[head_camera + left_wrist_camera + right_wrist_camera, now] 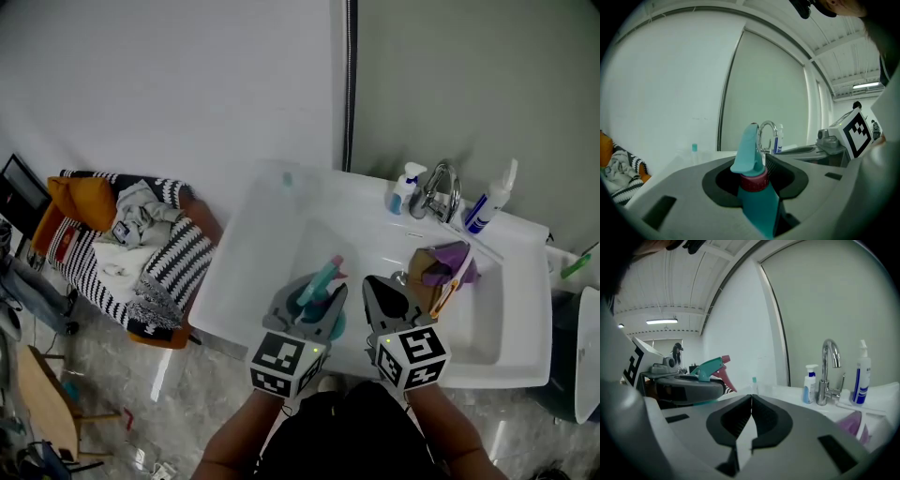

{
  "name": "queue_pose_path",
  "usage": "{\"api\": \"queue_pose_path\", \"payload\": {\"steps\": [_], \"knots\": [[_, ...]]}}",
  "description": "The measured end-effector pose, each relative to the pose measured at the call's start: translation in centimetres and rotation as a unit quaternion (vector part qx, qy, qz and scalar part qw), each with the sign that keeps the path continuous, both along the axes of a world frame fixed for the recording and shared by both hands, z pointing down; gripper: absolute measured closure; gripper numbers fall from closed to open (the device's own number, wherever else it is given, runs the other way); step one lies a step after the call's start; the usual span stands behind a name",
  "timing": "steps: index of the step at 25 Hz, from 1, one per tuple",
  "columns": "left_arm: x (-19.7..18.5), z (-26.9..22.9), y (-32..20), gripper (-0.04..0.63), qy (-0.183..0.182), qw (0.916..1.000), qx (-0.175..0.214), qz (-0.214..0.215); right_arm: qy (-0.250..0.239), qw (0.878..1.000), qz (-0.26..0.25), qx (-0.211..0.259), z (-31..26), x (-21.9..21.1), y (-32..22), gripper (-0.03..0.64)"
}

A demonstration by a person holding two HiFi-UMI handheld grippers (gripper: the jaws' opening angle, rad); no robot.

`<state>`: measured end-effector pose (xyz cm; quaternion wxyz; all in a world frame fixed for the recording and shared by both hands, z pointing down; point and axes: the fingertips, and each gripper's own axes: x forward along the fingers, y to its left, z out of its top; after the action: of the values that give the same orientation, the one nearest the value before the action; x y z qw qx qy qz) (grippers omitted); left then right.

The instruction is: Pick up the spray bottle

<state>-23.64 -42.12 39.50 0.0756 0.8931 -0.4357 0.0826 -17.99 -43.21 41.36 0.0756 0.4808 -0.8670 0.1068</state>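
My left gripper (pixel 317 298) is shut on a teal spray bottle (pixel 319 281) with a pink nozzle, held above the front left of the white sink (pixel 281 220). In the left gripper view the spray bottle (pixel 757 201) stands between the jaws, its teal trigger head (pixel 749 147) and red collar sticking up. My right gripper (pixel 382 302) hangs beside it to the right, shut with nothing in it; in its own view the right gripper (pixel 751 399) has its pads together, and the spray bottle's head (pixel 712 369) shows at the left.
A chrome tap (pixel 441 192) stands at the back of the sink, flanked by a small white-and-blue spray bottle (pixel 404 189) and a taller blue-labelled bottle (pixel 490 202). A purple cloth with a brush (pixel 445 267) lies in the basin. A striped chair with clothes (pixel 141 248) stands left.
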Motion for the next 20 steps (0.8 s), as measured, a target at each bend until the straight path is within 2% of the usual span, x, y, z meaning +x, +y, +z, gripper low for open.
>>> {"api": "queue_pose_path", "payload": {"steps": [6,10,20], "knots": [[0.4,-0.3,1.2,0.452,-0.007,0.9998,0.0,-0.018,-0.011,1.0,-0.016,0.001,-0.7,0.4,0.7,0.611],[0.8,-0.5,2.3,0.451,0.003,0.9994,-0.006,-0.035,-0.002,1.0,-0.026,0.0,-1.2,1.5,2.0,0.611],[2.8,0.5,5.5,0.451,0.002,0.9986,-0.01,-0.051,-0.003,1.0,-0.024,0.002,-1.1,4.4,5.3,0.611]]}}
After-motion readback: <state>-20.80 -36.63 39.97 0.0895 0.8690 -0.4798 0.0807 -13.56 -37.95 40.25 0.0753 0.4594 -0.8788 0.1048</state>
